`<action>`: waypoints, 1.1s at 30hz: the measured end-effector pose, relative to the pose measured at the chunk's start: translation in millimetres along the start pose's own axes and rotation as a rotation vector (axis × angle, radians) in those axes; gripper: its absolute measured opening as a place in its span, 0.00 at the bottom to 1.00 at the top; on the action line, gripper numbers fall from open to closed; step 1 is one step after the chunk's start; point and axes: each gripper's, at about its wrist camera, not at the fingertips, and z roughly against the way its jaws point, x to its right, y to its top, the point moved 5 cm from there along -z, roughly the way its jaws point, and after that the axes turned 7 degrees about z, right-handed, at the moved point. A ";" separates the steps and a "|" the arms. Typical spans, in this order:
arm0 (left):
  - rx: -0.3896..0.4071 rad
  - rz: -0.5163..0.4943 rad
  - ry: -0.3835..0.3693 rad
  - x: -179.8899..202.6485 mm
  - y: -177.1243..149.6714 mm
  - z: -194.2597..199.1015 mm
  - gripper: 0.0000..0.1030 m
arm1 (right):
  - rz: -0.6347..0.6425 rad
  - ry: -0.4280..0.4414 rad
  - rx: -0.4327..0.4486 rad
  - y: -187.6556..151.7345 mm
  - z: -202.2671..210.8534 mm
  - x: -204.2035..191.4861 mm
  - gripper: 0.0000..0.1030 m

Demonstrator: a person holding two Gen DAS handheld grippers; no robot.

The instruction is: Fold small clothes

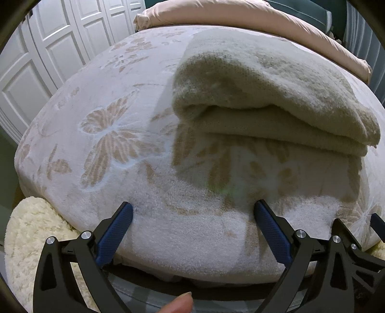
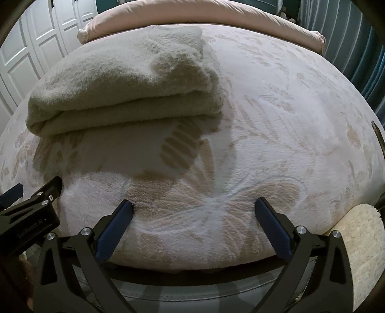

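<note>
Both tongs stand spread wide with nothing between them. From its own camera, the left gripper (image 1: pixel 193 211) reaches forward and low, its blue textured pads (image 1: pixel 113 234) just at the near edge of a white plush blanket with a beige butterfly pattern (image 1: pixel 108 134); whether the tips press into the pile is hard to judge through the fisheye. A fingertip (image 1: pixel 179 303) of the person shows at the bottom edge, beneath the black frame. The right gripper (image 2: pixel 194 210) takes the same low, level pose at the same near edge, fingers parted, and its black tip also shows at the far right of the left view. The left gripper's black body shows at the left edge of the right view, just beside it, so the two tools sit side by side.

Beyond them, on top of the blanket, lies a folded beige terry cloth (image 1: pixel 272 101), stacked in several layers with the rounded fold facing the cameras; it sits apart from both tools, ahead of the left gripper's right finger. Farther back lies a pink pillow (image 2: pixel 216 14). A cream fluffy rug (image 1: pixel 31 240) lies below the blanket's edge, and white panelled doors (image 1: pixel 36 53) stand at left.
</note>
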 end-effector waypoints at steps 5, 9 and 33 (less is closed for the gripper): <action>-0.024 -0.002 0.006 -0.5 5.1 0.3 0.95 | -0.001 0.005 -0.002 2.2 2.4 -1.1 0.96; -0.021 -0.020 0.014 1.9 9.1 6.2 0.95 | 0.012 0.018 0.011 5.4 10.1 -6.9 0.95; 0.012 -0.047 0.050 10.7 20.5 23.2 0.95 | -0.009 0.005 0.045 17.4 26.4 -0.1 0.94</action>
